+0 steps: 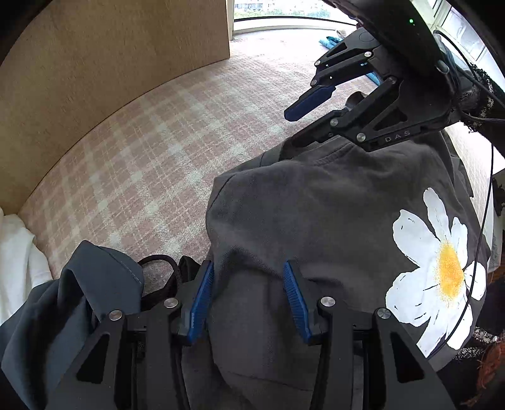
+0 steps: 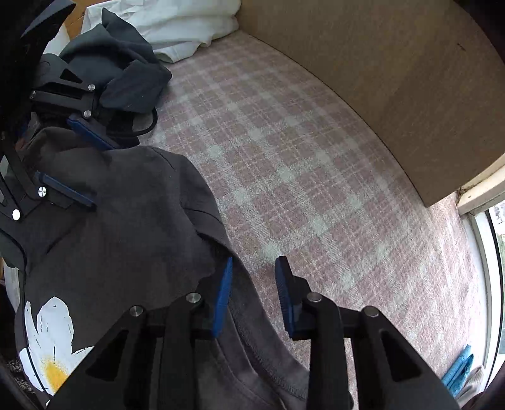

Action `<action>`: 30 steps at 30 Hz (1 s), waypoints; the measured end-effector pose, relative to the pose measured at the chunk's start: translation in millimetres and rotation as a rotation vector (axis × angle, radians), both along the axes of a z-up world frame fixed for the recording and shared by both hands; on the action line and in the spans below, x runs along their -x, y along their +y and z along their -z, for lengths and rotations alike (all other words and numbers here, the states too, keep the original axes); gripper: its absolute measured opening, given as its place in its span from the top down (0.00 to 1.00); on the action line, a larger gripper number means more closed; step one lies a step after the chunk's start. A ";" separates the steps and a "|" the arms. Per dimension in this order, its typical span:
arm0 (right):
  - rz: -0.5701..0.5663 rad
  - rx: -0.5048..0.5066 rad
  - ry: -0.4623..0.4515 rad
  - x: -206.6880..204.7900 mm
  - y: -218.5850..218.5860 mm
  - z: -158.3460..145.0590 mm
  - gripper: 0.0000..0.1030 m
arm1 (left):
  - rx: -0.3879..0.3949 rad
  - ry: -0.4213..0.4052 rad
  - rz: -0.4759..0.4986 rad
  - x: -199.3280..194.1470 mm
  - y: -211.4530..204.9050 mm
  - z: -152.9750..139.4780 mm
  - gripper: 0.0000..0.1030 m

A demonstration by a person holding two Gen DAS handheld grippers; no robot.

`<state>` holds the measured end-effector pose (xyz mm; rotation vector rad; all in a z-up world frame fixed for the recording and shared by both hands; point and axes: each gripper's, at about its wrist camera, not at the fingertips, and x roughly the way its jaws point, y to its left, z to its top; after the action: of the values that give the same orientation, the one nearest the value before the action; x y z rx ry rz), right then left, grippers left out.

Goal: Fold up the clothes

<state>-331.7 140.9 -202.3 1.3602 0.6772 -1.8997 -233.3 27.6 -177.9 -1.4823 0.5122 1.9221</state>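
A dark grey sweatshirt (image 1: 315,214) with a white and yellow daisy print (image 1: 442,268) lies on the pink checked cover; it also shows in the right wrist view (image 2: 120,220). My left gripper (image 1: 249,268) is open, its blue pads astride one edge of the sweatshirt. My right gripper (image 2: 254,265) is open at the garment's opposite edge, with the hem between its fingers. The right gripper shows in the left wrist view (image 1: 295,129), and the left gripper shows in the right wrist view (image 2: 102,173).
A dark blue-grey garment (image 1: 79,290) with a black cord lies beside the sweatshirt, next to white cloth (image 2: 176,22). A tan board wall (image 2: 378,79) borders the pink checked cover (image 2: 300,164). A window and a blue item (image 2: 457,372) are at the far end.
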 end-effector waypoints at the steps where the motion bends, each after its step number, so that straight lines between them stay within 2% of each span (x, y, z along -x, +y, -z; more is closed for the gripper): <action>1: -0.027 -0.002 0.005 -0.8 -5.3 -0.7 0.73 | -0.005 0.000 -0.003 0.3 -1.4 -0.4 0.58; 4: -0.075 -0.009 0.011 0.1 -20.9 1.2 0.74 | -0.016 -0.002 -0.012 2.3 -4.5 -0.5 0.58; 5: -0.088 0.015 -0.002 0.9 -24.9 1.2 0.82 | -0.019 -0.003 -0.014 2.9 -5.0 -0.3 0.58; 6: -0.096 0.039 -0.019 2.1 -28.4 1.1 0.97 | -0.020 -0.003 -0.014 3.1 -4.9 -0.1 0.58; 8: -0.074 0.087 -0.044 7.4 -29.6 -2.7 0.97 | -0.022 -0.003 -0.013 3.6 -4.5 0.2 0.58; 10: 0.016 0.188 -0.091 22.2 -17.2 -11.1 0.97 | -0.025 -0.007 -0.010 3.4 -4.2 1.9 0.58; 12: 0.183 0.312 -0.155 46.7 8.5 -17.2 0.97 | -0.012 -0.008 -0.005 5.0 -8.4 4.8 0.58; 13: 0.234 0.324 -0.185 54.3 16.3 -15.7 0.97 | -0.009 -0.011 -0.005 5.2 -8.6 7.0 0.58; 15: 0.312 0.317 -0.213 65.2 27.9 -13.8 0.95 | -0.015 -0.018 -0.007 7.0 -9.1 8.8 0.58; 16: 0.298 0.258 -0.168 61.5 25.4 -15.8 0.93 | -0.016 -0.017 -0.005 7.9 -8.6 8.6 0.58; 17: 0.290 0.221 -0.142 58.4 24.5 -18.9 0.86 | -0.015 -0.015 -0.003 8.8 -7.7 8.1 0.58; 20: 0.310 0.176 -0.125 53.8 35.7 -28.0 0.84 | -0.012 0.003 0.010 14.5 -3.8 3.0 0.58; 24: 0.364 0.203 -0.118 40.8 83.9 -46.0 0.82 | 0.015 0.052 0.063 29.3 8.5 -4.5 0.57; 27: 0.406 0.218 -0.109 29.0 121.2 -58.7 0.72 | 0.037 0.044 0.111 39.9 20.4 3.4 0.56; 30: 0.454 0.172 -0.095 0.7 168.5 -59.8 0.67 | 0.058 0.025 0.141 49.0 29.6 14.3 0.56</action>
<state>-332.4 309.4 -142.5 1.5752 0.1559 -2.1626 -282.3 57.2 -192.2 -1.4202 0.6711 1.8320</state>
